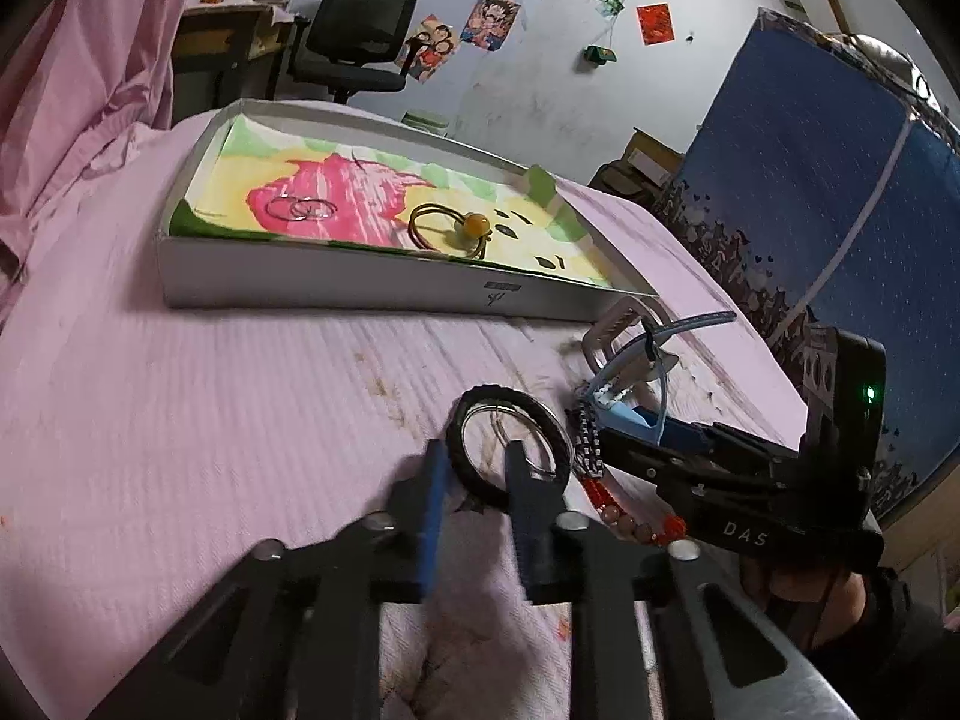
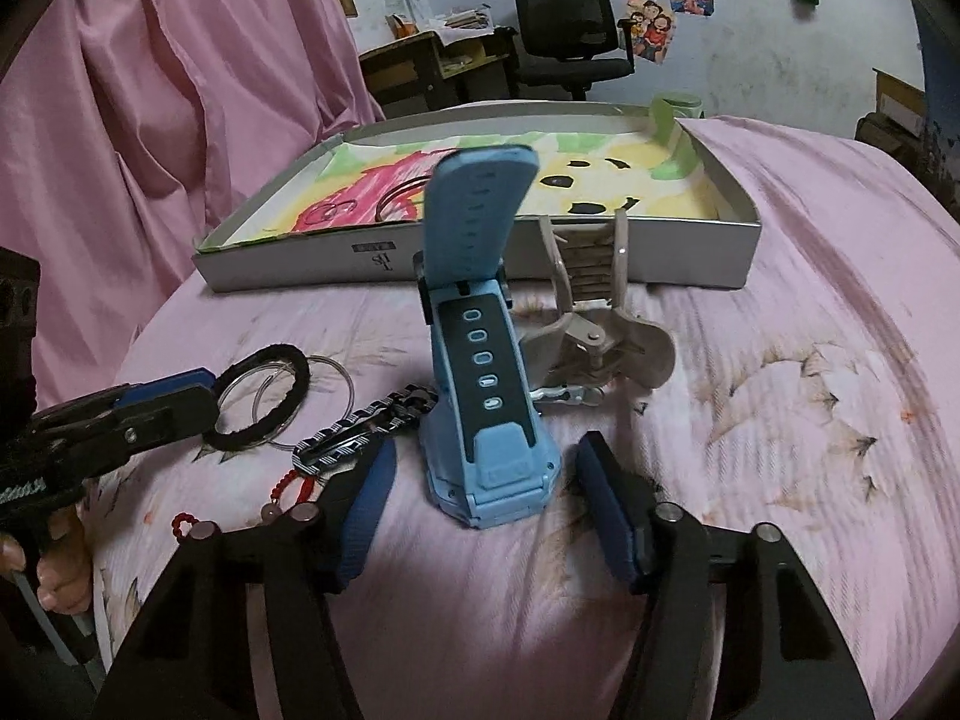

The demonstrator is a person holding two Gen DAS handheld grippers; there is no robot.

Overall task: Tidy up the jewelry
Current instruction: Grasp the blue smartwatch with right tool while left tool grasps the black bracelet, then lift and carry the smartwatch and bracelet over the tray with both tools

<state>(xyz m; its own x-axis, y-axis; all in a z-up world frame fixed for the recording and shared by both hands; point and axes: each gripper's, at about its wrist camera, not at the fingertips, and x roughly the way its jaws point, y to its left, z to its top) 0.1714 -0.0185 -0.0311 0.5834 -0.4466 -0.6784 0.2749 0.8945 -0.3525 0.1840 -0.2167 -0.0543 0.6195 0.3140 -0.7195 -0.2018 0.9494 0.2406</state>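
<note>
On the bed (image 2: 750, 360), covered by a pink sheet with faint stains, a small pile of jewelry lies in front of a shallow white box (image 2: 690, 261). The box is lined with a painted paper in pink, yellow and green. Inside it, in the left wrist view, two thin silver rings (image 1: 298, 208) lie overlapping on the pink patch, and a gold wire ring with an amber bead (image 1: 456, 228) lies just beside them on the right.

Left tool (image 1: 474, 468): its blue pads are drawn close together on the near rim of a black hair tie (image 1: 510, 450), one pad outside the loop and one inside. The grip appears made, though blur leaves the contact itself unclear. A thin silver hoop (image 1: 543, 438) lies within and under the tie.

Right tool (image 2: 486, 492): jaws half spread, one on either side of the case of a light blue watch (image 2: 480, 420). A visible gap remains on both sides; the pads do not press it. The watch stands on the sheet with one strap rising upright and curling over toward the box.

Just left of the watch lie a black-and-white braided cord (image 2: 360, 426) and a red beaded string (image 2: 288, 492). Right of it a beige hair claw clip (image 2: 594, 324) rests against the front wall of the box.

A hand (image 2: 60, 576) holds the left tool's handle at the picture's left edge.
</note>
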